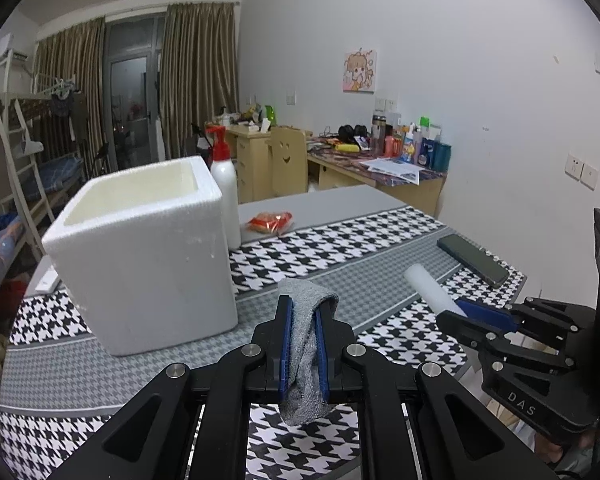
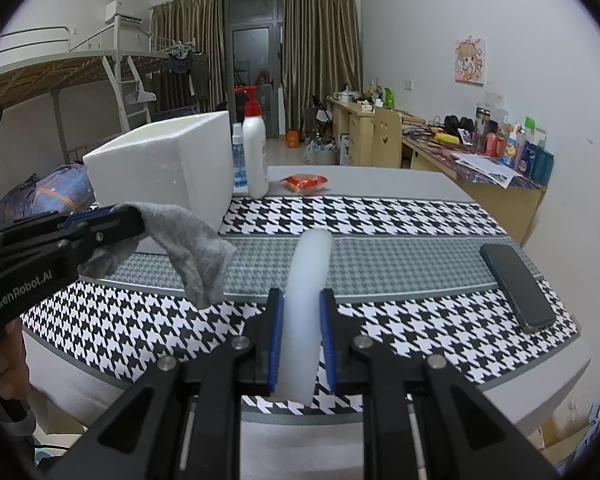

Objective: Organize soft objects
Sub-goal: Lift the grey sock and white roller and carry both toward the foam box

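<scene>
Left gripper (image 1: 303, 312) pinches a grey sock (image 1: 306, 344), lifted clear of the houndstooth mat (image 1: 340, 240), beside the open foam box (image 1: 140, 248). Right gripper (image 2: 302, 312) clamps a white foam tube (image 2: 306, 300) above the mat. Behind the box: spray bottle (image 2: 255, 152), red packet (image 2: 306, 182). At right, phone (image 2: 518, 286).

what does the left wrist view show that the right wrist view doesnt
Only the left wrist view looks into the white foam box; the inside that shows is bare. It also shows the grey sock pinched between the left gripper jaws head-on.

Only the right wrist view shows the clear blue-labelled bottle beside the box, and a hand on the left gripper's handle.

Both show the white foam tube shut in the right gripper, the white spray bottle, red packet and phone.
</scene>
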`<state>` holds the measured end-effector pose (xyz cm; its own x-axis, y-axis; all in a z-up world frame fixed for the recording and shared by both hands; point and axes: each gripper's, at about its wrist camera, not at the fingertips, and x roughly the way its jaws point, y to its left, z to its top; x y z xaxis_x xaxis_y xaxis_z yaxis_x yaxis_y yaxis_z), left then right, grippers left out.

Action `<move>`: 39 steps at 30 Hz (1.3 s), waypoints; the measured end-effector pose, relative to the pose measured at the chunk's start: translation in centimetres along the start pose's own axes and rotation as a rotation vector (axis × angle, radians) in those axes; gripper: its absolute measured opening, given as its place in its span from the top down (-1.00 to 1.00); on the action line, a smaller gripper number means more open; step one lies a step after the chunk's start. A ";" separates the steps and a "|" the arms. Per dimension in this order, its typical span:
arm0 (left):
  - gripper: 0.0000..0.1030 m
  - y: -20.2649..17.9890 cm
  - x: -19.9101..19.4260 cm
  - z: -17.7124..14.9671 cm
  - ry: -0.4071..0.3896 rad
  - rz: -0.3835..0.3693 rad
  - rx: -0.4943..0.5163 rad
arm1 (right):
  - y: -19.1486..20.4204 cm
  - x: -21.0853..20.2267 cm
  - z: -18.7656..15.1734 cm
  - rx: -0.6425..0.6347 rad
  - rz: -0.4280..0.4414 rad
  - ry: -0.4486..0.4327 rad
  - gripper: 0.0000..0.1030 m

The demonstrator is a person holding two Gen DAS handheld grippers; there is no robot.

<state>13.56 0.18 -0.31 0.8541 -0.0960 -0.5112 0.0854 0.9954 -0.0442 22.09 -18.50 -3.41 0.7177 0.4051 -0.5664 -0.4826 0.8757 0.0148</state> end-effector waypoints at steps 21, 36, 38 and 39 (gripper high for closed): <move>0.77 0.8 -1.4 3.3 -0.062 0.010 0.030 | 0.7 -0.9 3.2 -0.022 0.014 -0.067 0.58; 0.77 1.3 -0.9 5.9 -0.079 0.011 0.038 | 1.2 -1.2 5.7 -0.040 0.031 -0.115 0.58; 0.77 1.5 -0.9 6.1 -0.084 0.012 0.039 | 1.3 -1.1 6.0 -0.044 0.033 -0.119 0.58; 0.77 1.6 -1.0 6.3 -0.087 0.013 0.039 | 1.3 -1.1 6.1 -0.045 0.034 -0.121 0.58</move>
<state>16.08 1.78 5.48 0.8964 -0.0851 -0.4349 0.0928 0.9957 -0.0036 23.73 -16.19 2.29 0.7550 0.4651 -0.4622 -0.5273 0.8497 -0.0062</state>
